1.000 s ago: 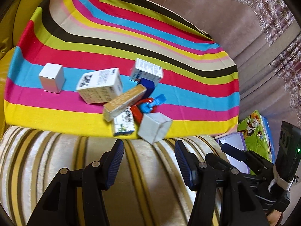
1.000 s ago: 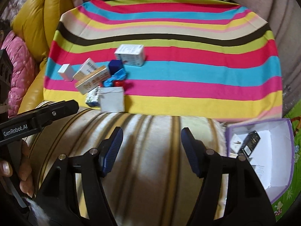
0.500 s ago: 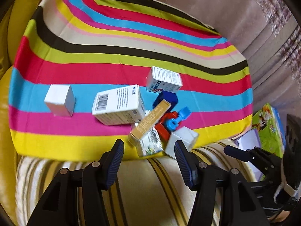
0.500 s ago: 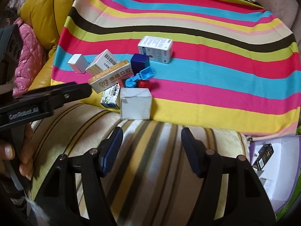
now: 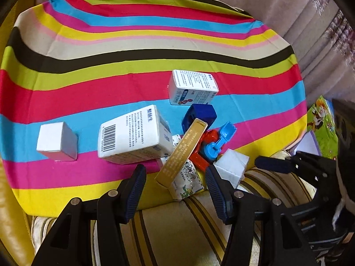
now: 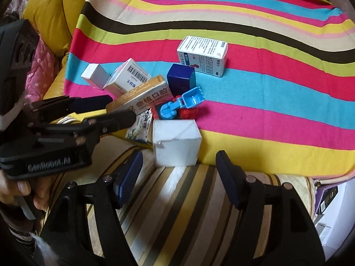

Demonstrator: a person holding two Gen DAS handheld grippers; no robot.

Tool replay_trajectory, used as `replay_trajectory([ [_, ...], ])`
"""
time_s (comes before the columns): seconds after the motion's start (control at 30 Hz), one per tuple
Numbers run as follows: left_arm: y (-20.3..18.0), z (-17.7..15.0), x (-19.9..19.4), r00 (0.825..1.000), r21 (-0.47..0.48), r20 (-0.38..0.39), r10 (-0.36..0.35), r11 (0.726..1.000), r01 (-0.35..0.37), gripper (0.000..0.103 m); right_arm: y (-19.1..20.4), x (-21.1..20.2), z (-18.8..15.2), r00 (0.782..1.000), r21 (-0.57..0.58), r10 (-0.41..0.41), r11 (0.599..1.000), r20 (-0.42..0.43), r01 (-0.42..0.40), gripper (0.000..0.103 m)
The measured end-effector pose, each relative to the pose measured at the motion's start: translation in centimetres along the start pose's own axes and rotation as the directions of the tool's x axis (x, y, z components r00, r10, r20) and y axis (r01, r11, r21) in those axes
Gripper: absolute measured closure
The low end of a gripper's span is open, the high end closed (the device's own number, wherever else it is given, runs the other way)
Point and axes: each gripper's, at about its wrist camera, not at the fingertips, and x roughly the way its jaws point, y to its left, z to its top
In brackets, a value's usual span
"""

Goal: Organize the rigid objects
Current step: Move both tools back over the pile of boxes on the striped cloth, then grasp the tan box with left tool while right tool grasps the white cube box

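Observation:
A heap of small boxes and toys lies on a striped cloth [image 5: 133,44]. A long gold box [image 5: 184,153] [image 6: 142,99] leans over a green-printed box [image 5: 188,184]. Beside them are a barcode box [image 5: 131,137], a white cube [image 5: 56,141], a white and blue box [image 5: 193,87] [image 6: 203,54], a dark blue block [image 5: 200,115] [image 6: 180,79], a red and blue toy [image 5: 213,141] [image 6: 179,104], and a plain white box [image 5: 231,168] [image 6: 176,143]. My left gripper [image 5: 175,177] is open, its fingers either side of the gold box's near end. My right gripper [image 6: 179,168] is open, just short of the plain white box.
The cloth covers a sofa seat with a striped beige cushion edge [image 6: 177,199] in front. A yellow leather cushion [image 6: 48,11] is at the left. A purple-rimmed white box [image 6: 332,210] with items sits low at the right, next to a green cartoon box [image 5: 321,128].
Both grippers have moved forward toward the heap. The left now straddles the gold box's near end; the right has closed in on the plain white box. Both stayed open.

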Motion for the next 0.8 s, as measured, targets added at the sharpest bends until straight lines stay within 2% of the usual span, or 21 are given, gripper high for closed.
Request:
replay_trajectory([
  [0.07,0.0,0.1,0.2,1.000,0.007,-0.003,-0.002,1.000,0.002,0.048,-0.2,0.4,0.3,1.000,0.007,0.006,1.000,-0.007,-0.006,0.032],
  [0.33,-0.1,0.4,1.1,0.999,0.026,-0.034,-0.010,1.000,0.010,0.064,-0.1,1.5,0.9,1.000,-0.005,0.023,1.000,-0.019,-0.023,0.032],
  [0.4,-0.1,0.4,1.2,0.999,0.028,-0.039,-0.009,1.000,0.010,0.072,-0.1,1.7,1.1,1.000,-0.006,0.018,1.000,-0.021,-0.018,0.032],
  [0.47,-0.1,0.4,1.4,0.999,0.028,-0.049,-0.014,0.999,0.015,0.081,-0.1,1.8,1.2,1.000,-0.006,0.020,1.000,-0.020,-0.020,0.038],
  [0.5,-0.1,0.3,1.5,0.998,0.028,-0.055,-0.017,0.999,0.019,0.086,-0.1,1.8,1.2,0.999,-0.007,0.025,1.000,-0.021,-0.025,0.044],
  [0.57,-0.1,0.3,1.6,0.998,0.028,-0.055,-0.020,0.999,0.022,0.086,-0.1,2.0,1.2,0.999,-0.006,0.026,1.000,-0.025,-0.026,0.052],
  [0.8,-0.4,-0.3,0.2,0.997,0.002,-0.023,-0.069,0.998,0.069,0.086,-0.1,1.1,0.7,1.000,-0.011,0.008,1.000,0.019,-0.008,0.053],
])
